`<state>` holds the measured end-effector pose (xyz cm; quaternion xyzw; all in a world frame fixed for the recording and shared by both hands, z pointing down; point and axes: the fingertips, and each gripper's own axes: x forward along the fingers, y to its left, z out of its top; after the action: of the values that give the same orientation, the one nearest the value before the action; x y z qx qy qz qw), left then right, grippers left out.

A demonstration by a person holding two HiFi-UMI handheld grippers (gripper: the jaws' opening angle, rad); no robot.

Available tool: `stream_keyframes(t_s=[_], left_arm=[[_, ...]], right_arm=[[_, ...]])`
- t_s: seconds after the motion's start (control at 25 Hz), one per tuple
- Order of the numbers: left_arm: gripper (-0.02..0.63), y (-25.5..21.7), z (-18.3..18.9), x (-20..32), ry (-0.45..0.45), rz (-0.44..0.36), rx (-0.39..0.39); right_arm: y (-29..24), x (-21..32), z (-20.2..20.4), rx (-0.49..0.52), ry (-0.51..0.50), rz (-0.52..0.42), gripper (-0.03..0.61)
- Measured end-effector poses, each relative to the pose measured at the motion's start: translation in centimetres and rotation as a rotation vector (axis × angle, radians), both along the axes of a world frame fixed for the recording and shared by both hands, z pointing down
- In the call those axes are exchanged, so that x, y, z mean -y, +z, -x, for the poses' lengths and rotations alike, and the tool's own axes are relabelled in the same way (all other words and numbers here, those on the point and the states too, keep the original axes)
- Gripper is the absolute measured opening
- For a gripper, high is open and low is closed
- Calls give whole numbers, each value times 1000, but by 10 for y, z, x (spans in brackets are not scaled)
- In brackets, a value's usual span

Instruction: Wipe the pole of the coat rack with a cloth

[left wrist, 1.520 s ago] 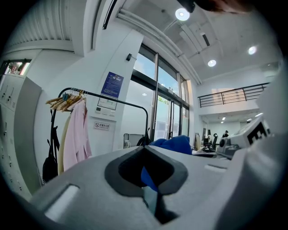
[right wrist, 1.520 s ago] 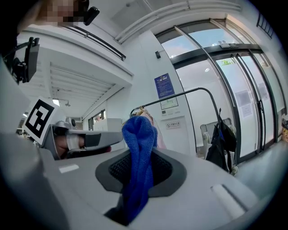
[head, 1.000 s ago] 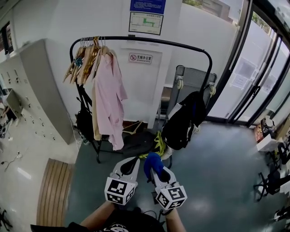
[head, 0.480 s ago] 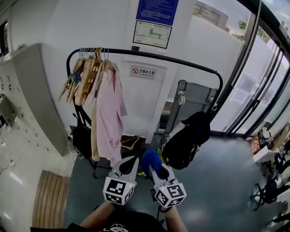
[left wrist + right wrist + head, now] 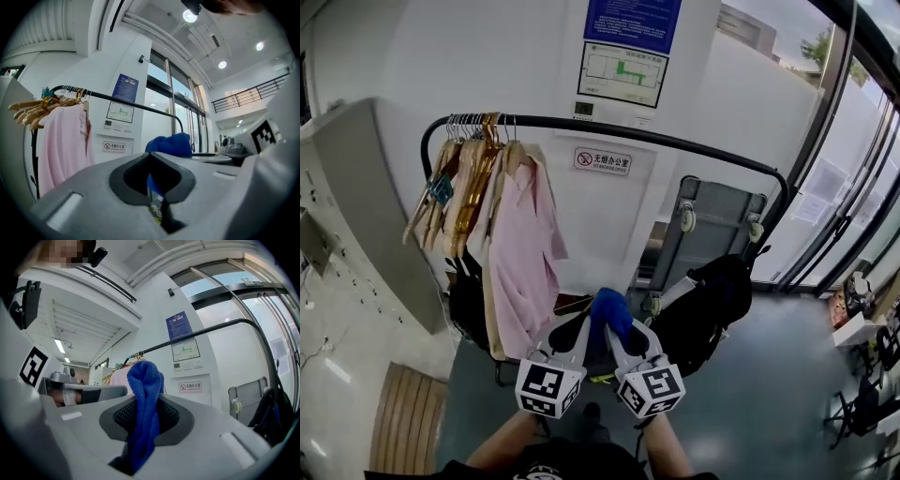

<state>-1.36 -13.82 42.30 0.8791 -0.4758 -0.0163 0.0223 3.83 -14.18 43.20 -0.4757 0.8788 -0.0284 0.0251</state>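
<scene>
The coat rack's black pole (image 5: 609,128) runs across the head view from the hangers at the left and bends down at the right. It also shows as a thin dark bar in the left gripper view (image 5: 136,105) and the right gripper view (image 5: 211,329). My right gripper (image 5: 614,330) is shut on a blue cloth (image 5: 609,312), which bunches up above the jaws (image 5: 144,380). Close beside it, my left gripper (image 5: 579,325) is shut and holds nothing; the blue cloth (image 5: 171,144) shows just past it. Both grippers are below the pole and short of it.
A pink shirt (image 5: 525,262) and wooden hangers (image 5: 459,178) crowd the pole's left end. A black backpack (image 5: 712,300) hangs at the right end, with a grey folded cart (image 5: 712,225) behind. A grey cabinet (image 5: 356,187) stands at the left, glass doors (image 5: 853,206) at the right.
Both grippers have risen and drawn closer together, with the blue cloth carried up toward the rack. The rack now looms larger and nearer in the head view.
</scene>
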Motion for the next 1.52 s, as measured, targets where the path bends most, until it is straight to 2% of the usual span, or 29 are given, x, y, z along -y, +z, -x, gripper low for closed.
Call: stream_keyframes(t_s=[0.12, 0.16, 0.4, 0.52, 0.64, 0.92, 1.16, 1.36, 1.52], left_arm=[[5, -17, -4, 36, -76, -100, 95], [5, -24, -8, 48, -88, -120, 106], [5, -56, -18, 113, -141, -127, 1], [5, -71, -18, 144, -181, -153, 5], [3, -89, -10, 165, -199, -160, -28], [3, -129, 7, 195, -190, -198, -53], [5, -138, 12, 204, -154, -219, -63], [5, -132, 8, 209, -110, -210, -66], [5, -131, 1, 214, -69, -202, -75]], right_arm=[[-27, 45, -2, -2, -27, -64, 67], [-37, 59, -3, -3, -39, -83, 69], [-95, 137, -4, -50, -108, -211, 69], [-108, 174, -3, -66, -119, -229, 69], [-121, 199, -2, -62, -112, -238, 69], [-195, 232, 22, -45, -87, -327, 69], [-224, 264, 44, -81, 26, -362, 69], [-224, 276, 38, -83, 78, -337, 69], [-229, 271, 7, -77, 141, -354, 69]])
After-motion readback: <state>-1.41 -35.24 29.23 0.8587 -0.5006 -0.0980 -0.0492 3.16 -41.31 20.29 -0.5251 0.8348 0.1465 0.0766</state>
